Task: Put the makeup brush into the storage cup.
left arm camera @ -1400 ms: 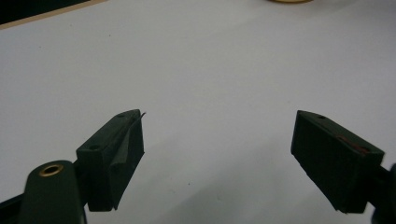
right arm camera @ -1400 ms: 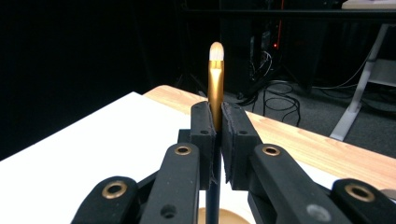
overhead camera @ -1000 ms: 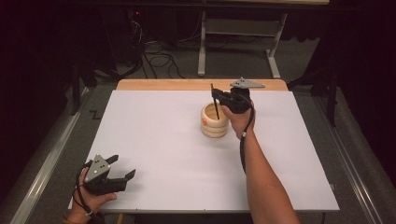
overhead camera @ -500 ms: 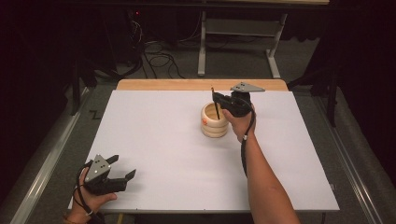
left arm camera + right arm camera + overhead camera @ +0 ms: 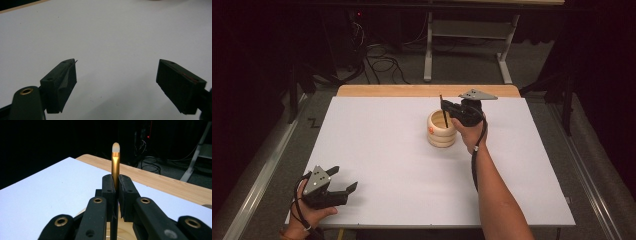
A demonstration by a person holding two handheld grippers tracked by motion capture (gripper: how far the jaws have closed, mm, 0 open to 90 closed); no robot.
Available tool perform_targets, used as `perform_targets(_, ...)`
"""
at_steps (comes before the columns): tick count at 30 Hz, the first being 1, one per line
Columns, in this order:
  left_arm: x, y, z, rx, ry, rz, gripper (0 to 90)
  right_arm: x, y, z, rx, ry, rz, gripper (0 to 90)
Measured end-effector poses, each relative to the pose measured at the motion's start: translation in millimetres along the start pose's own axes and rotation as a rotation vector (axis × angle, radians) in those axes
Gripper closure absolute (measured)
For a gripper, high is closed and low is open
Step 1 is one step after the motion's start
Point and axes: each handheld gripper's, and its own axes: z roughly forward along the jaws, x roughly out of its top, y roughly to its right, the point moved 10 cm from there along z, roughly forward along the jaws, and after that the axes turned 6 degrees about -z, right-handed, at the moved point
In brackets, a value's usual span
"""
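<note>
While the right gripper (image 5: 446, 106) sits over the wooden cup (image 5: 441, 129), readings as follows.

Stick: thin stick (image 5: 115, 165) with a gold band and a pale rounded tip, dark lower shaft.
Stick, long axis: close to upright; pale tip points up, dark end points down into the mouth of the cup. In the high view it leans a little toward the far edge of the table (image 5: 377, 150).
Stick, place: above and partly inside the cup, far-centre of the table.
Right gripper, state: jaws fully closed, pads pressed on the stick from both sides, about mid-length.
Right gripper, pose: held level, just right of the cup, grey plate on top.
Cup: pale, ribbed, round, standing upright on the white table; orange mark on its left wall.
Left gripper (image 5: 343, 181): near-left corner of the table, well apart from the cup.
Left gripper, state: jaws spread wide, nothing between them; bare white table beyond.
</note>
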Motion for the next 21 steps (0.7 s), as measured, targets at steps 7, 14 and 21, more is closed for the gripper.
perform_targets(7, -0.1, 0.1, 0.2, -0.002, -0.001, -0.002, 17.6, 0.0, 1.9, -2.5, -0.007, 0.005, 0.003, 84.7)
perform_targets(14, -0.1, 0.0, 0.3, 0.000, -0.002, 0.000, 17.6, 1.4, 1.5, -5.0, -0.007, 0.006, -0.005, 84.7)
perform_targets(21, -0.2, 0.0, 0.2, -0.001, -0.002, -0.002, 17.6, 2.5, 0.3, -6.5, 0.004, 0.013, 0.000, 81.3)
